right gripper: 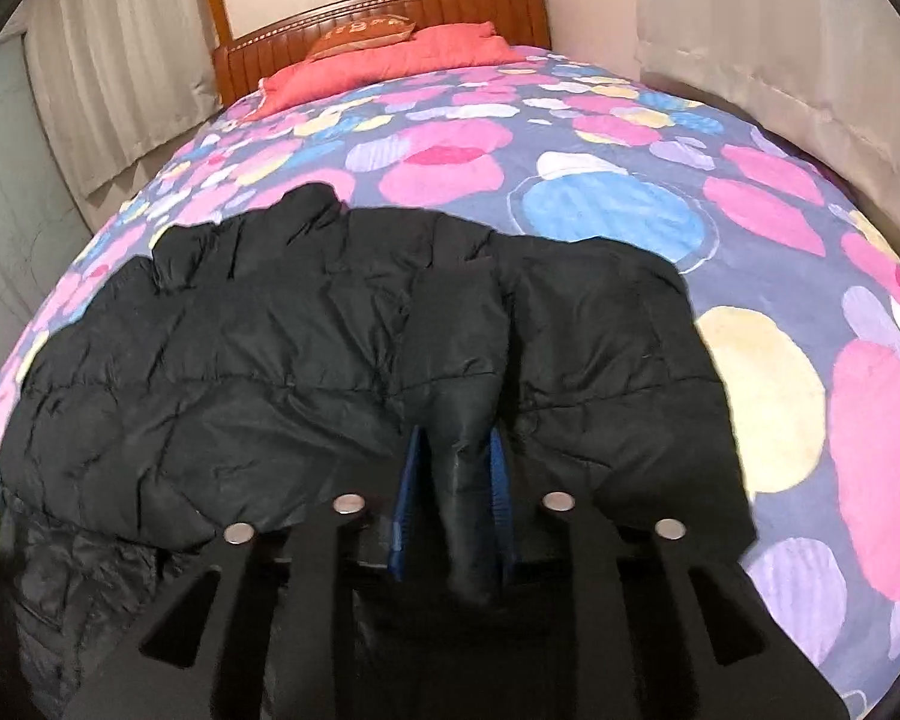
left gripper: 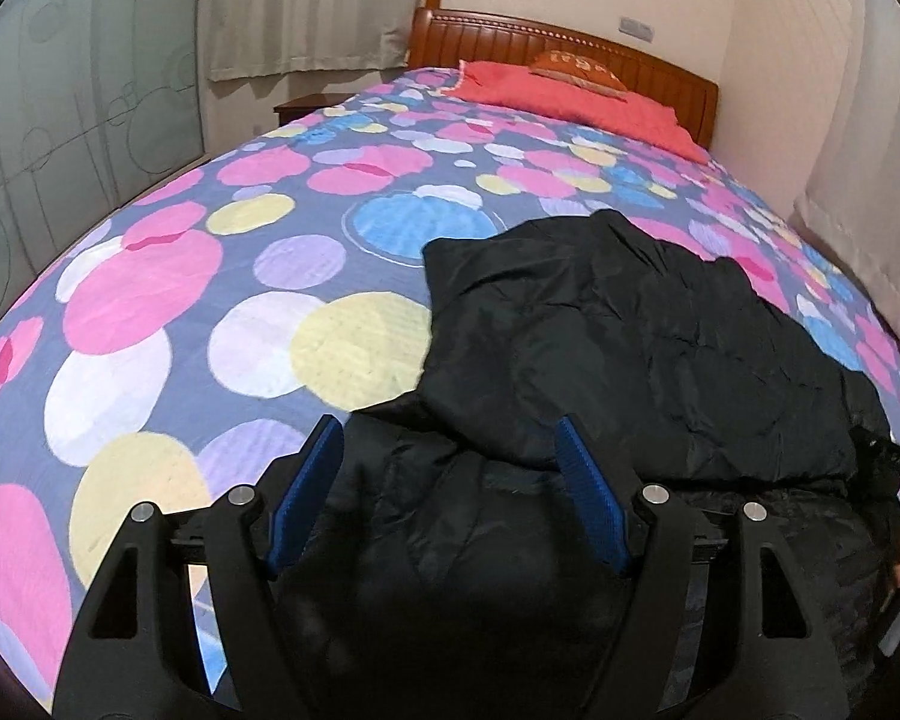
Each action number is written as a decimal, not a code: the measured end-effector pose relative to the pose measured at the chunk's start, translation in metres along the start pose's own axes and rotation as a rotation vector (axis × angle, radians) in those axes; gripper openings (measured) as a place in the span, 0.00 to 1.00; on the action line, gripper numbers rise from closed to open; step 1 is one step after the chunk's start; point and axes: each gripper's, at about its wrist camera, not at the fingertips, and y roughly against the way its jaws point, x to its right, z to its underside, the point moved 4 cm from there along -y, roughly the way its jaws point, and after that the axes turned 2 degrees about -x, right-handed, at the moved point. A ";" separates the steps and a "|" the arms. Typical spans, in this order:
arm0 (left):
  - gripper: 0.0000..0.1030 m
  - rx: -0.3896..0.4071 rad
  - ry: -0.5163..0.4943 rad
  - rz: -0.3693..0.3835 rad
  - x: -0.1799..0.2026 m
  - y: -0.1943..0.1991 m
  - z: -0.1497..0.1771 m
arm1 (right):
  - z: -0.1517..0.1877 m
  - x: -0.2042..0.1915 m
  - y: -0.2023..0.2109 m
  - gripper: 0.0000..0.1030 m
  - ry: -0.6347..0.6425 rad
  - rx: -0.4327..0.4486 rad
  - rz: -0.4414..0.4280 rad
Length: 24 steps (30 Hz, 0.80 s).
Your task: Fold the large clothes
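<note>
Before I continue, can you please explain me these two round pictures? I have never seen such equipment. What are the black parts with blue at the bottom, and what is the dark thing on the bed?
There is no robot. A person holds one two-finger gripper in each hand, and each carries a wide-angle camera looking forward along its fingers. One picture comes from the left gripper, whose blue-padded jaws stand open above the clothing. The other comes from the right gripper, whose jaws are shut on a fold of the black puffy jacket. The jacket lies on a bedspread printed with coloured circles. A red pillow rests by the wooden headboard.
</note>
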 end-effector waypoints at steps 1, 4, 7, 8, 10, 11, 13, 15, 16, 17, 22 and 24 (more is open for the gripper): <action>0.70 0.000 -0.009 -0.001 0.003 -0.003 -0.004 | -0.004 0.001 0.007 0.29 -0.022 0.021 0.000; 0.70 0.014 -0.031 0.000 0.014 -0.010 -0.018 | -0.016 -0.004 0.021 0.33 -0.042 0.079 0.007; 0.70 0.034 -0.064 -0.007 0.029 -0.022 -0.035 | -0.029 -0.023 0.015 0.33 -0.022 0.074 -0.053; 0.70 0.036 -0.076 -0.011 0.035 -0.029 -0.040 | -0.033 -0.033 0.006 0.33 -0.015 0.059 -0.086; 0.70 0.033 -0.099 -0.024 0.043 -0.044 -0.047 | -0.037 -0.048 -0.008 0.33 0.008 0.048 -0.119; 0.70 0.018 -0.121 -0.043 0.047 -0.056 -0.048 | -0.038 -0.056 -0.018 0.33 0.033 0.039 -0.108; 0.71 -0.030 -0.146 -0.089 0.047 -0.077 -0.046 | -0.034 -0.067 -0.037 0.33 0.068 -0.004 -0.082; 0.73 -0.107 -0.145 -0.105 0.040 -0.104 -0.038 | -0.025 -0.070 -0.058 0.34 0.085 -0.067 -0.080; 0.74 -0.118 -0.135 -0.093 0.037 -0.108 -0.036 | -0.022 -0.070 -0.063 0.34 0.087 -0.068 -0.086; 0.74 -0.125 -0.122 -0.084 0.035 -0.110 -0.035 | -0.022 -0.070 -0.062 0.34 0.092 -0.068 -0.083; 0.70 -0.067 -0.100 -0.111 0.035 -0.078 -0.045 | -0.035 -0.079 -0.037 0.34 0.099 -0.022 -0.072; 0.70 -0.006 -0.070 -0.060 0.042 -0.058 -0.055 | -0.044 -0.092 -0.027 0.34 0.113 0.016 -0.091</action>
